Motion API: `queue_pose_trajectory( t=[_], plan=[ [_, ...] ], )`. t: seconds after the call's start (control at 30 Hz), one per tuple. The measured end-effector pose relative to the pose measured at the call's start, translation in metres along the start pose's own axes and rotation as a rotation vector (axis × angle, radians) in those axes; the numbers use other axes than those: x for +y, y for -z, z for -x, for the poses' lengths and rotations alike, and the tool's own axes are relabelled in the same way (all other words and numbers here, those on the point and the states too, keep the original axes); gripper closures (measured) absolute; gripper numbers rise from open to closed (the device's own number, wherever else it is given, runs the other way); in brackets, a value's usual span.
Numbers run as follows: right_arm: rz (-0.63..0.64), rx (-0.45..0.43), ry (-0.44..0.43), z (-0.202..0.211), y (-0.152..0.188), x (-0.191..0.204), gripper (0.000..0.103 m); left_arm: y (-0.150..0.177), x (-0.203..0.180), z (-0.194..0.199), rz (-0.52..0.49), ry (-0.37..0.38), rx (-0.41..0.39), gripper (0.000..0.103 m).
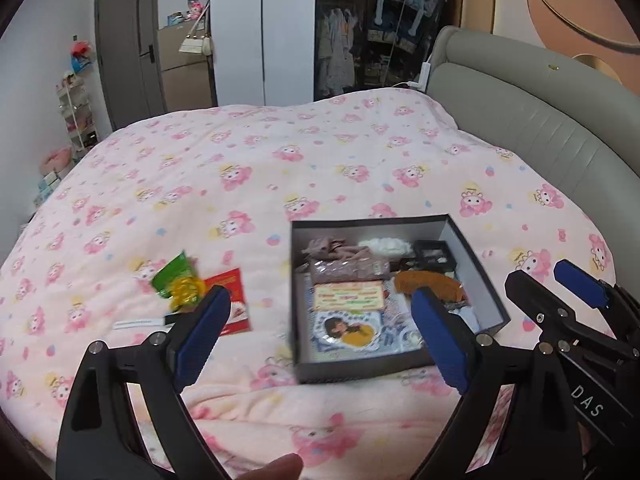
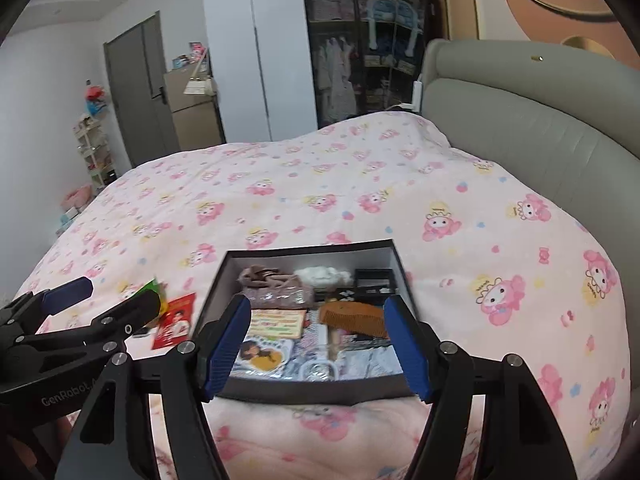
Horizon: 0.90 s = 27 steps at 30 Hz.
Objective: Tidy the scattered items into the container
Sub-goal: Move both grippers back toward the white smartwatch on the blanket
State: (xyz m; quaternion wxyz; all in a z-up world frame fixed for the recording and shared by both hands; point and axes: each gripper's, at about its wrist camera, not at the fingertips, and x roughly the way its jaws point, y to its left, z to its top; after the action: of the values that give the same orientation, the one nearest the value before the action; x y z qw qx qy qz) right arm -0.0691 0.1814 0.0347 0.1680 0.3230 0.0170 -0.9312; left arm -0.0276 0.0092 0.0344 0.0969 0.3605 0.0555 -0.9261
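Observation:
A dark open box (image 1: 476,276) (image 2: 400,268) sits on the pink bed and holds a wooden comb (image 2: 354,316), cards, a brown pouch and other small items. Left of it on the bed lie a green packet with a yellow piece (image 1: 180,280), a red packet (image 1: 234,300) (image 2: 176,320) and a thin white strip (image 1: 138,323). My left gripper (image 1: 320,308) is open and empty, held above the bed between the loose items and the box. My right gripper (image 2: 318,320) is open and empty, over the box's near side. Each gripper shows in the other's view.
The bed is covered by a pink cartoon-print blanket (image 1: 320,160). A grey padded headboard (image 1: 540,120) runs along the right. Beyond the bed stand a wardrobe (image 1: 360,28), a door (image 1: 128,48) and a small shelf rack (image 1: 78,116).

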Motion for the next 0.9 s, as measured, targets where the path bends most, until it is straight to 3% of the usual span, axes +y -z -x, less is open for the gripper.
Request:
queue_pose_trajectory(
  t=[0.3,0.43,0.6,0.77,0.83,0.9],
  plan=[
    [0.12,0.025,-0.136,-0.003,0.012,0.077,0.037,0.026,0.074,0.014,0.072,-0.072,0.025,0.01],
    [0.211,0.065,-0.214,-0.029,0.014,0.125,0.037,0.037,0.118,0.011,0.132,-0.119,0.046,0.01],
    [0.267,0.102,-0.311,-0.062,0.015,0.173,0.037,0.047,0.182,0.004,0.221,-0.123,0.063,0.01],
    [0.381,0.185,-0.345,-0.117,0.028,0.232,0.037,0.062,0.247,-0.011,0.314,-0.142,0.091,0.012],
    [0.38,0.241,-0.371,-0.146,0.037,0.251,0.039,0.069,0.276,-0.027,0.371,-0.109,0.129,0.016],
    [0.37,0.294,-0.38,-0.17,0.048,0.264,0.05,0.078,0.309,-0.051,0.473,0.004,0.196,0.032]
  ],
)
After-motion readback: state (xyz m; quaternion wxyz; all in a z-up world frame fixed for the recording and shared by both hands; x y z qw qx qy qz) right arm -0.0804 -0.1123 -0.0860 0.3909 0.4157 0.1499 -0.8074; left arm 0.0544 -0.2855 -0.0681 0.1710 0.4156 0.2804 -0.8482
